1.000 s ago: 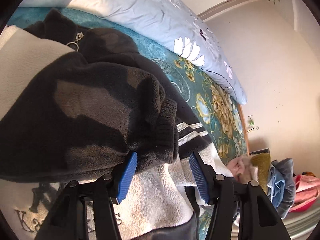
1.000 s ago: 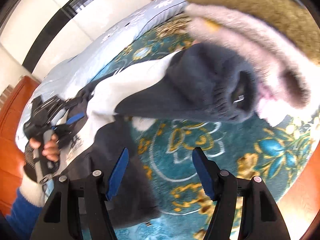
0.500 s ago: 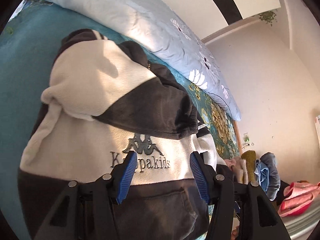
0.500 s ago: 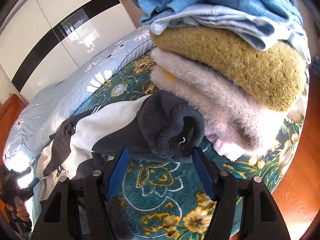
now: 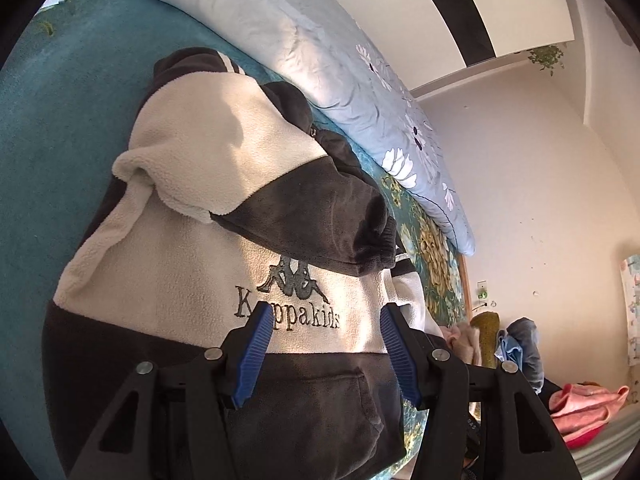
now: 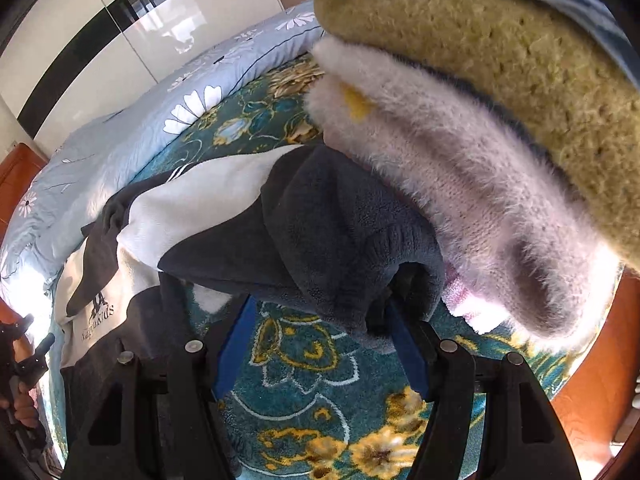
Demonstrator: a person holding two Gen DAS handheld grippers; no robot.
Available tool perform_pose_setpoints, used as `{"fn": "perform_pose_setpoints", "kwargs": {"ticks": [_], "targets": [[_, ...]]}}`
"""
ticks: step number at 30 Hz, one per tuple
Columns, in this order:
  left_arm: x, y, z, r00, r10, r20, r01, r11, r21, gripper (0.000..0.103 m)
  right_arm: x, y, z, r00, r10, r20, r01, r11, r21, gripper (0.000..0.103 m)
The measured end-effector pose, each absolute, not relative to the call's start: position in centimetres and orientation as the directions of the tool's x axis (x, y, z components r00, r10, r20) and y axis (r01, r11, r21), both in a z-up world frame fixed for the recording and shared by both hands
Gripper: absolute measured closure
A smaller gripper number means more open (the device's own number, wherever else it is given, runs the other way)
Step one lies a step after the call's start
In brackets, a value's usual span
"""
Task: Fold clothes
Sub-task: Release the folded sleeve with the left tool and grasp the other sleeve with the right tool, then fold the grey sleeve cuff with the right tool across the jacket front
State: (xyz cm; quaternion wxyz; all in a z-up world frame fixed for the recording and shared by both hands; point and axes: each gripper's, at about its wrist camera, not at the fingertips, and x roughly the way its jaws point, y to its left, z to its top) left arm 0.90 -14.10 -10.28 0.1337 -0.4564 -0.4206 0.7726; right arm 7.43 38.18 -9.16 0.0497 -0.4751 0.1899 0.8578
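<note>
Right tongs point(image 6: 320, 344) gape around dark sleeve cuff point(image 6: 360, 256) mid-frame, left tongs point(image 5: 326, 354) wide, empty over fleece point(image 5: 192, 264); sleeve-folding likely, needs a pinch.

left gripper point(image 5: 326, 350): black frame | blue ribbed pads point(image 5: 253, 356) | 2 silver screws each side

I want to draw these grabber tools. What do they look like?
Both match: the left gripper and right gripper have chunky black frames with silver screw heads and two ridged blue pads facing each other. No cables or markings show.
</note>
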Motion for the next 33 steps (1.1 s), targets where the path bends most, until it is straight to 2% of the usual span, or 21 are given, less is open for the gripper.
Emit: {"fn": "perform_pose_setpoints", "kwargs": {"ticks": [4, 6, 7, 8, 9, 11, 17, 23, 27, 33], "targets": [[1.3, -14.6, -10.4, -0.552, 0.589, -0.591, 0.192, -0.600, -0.777, 0.043, 6.7, 38.0, -9.3, -0.527, -0.094, -0.844, -0.262, -0.928, 0.266, 0.038], [1.5, -15.0, -10.5, -0.558, 0.587, -0.586, 0.199, -0.591, -0.782, 0.043, 6.8, 38.2, -8.6, -0.543, -0.086, -0.836, -0.276, -0.921, 0.274, 0.057], [1.7, -15.2, -10.5, -0.562, 0.586, -0.584, 0.203, -0.587, -0.784, 0.043, 6.7, 38.2, -8.3, -0.547, -0.081, -0.833, -0.281, -0.920, 0.274, 0.063], [1.8, -15.4, -10.5, -0.566, 0.584, -0.582, 0.206, -0.583, -0.786, 0.043, 6.7, 38.2, -7.9, -0.551, -0.075, -0.831, -0.286, -0.918, 0.273, 0.075], [1.8, -15.6, -10.5, -0.567, 0.582, -0.583, 0.211, -0.581, -0.786, 0.043, 6.6, 38.3, -7.5, -0.556, -0.070, -0.828, -0.291, -0.917, 0.272, 0.083], [1.9, -15.8, -10.6, -0.568, 0.582, -0.582, 0.215, -0.578, -0.787, 0.043, 6.1, 38.2, -6.5, -0.561, -0.085, -0.824, -0.285, -0.914, 0.288, 0.090], [2.4, -16.6, -10.6, -0.575, 0.590, -0.568, 0.215, -0.560, -0.800, 0.043, 3.6, 36.6, -0.1, -0.636, -0.115, -0.763, -0.200, -0.930, 0.307, 0.094], [3.1, -18.4, -10.0, -0.605, 0.580, -0.546, 0.214, -0.542, -0.813, 0.042, -0.7, 31.5, 7.5, -0.716, -0.173, -0.676, -0.043, -0.956, 0.289, 0.094], [4.2, -20.5, -9.7, -0.632, 0.561, -0.534, 0.228, -0.524, -0.820, 0.041, -4.2, 25.0, 9.3, -0.701, -0.291, -0.652, 0.089, -0.942, 0.325, 0.094], [6.4, -24.1, -9.4, -0.681, 0.513, -0.522, 0.258, -0.499, -0.828, 0.039, -8.1, 13.5, 7.8, -0.617, -0.406, -0.675, 0.243, -0.913, 0.327, 0.094]]}}
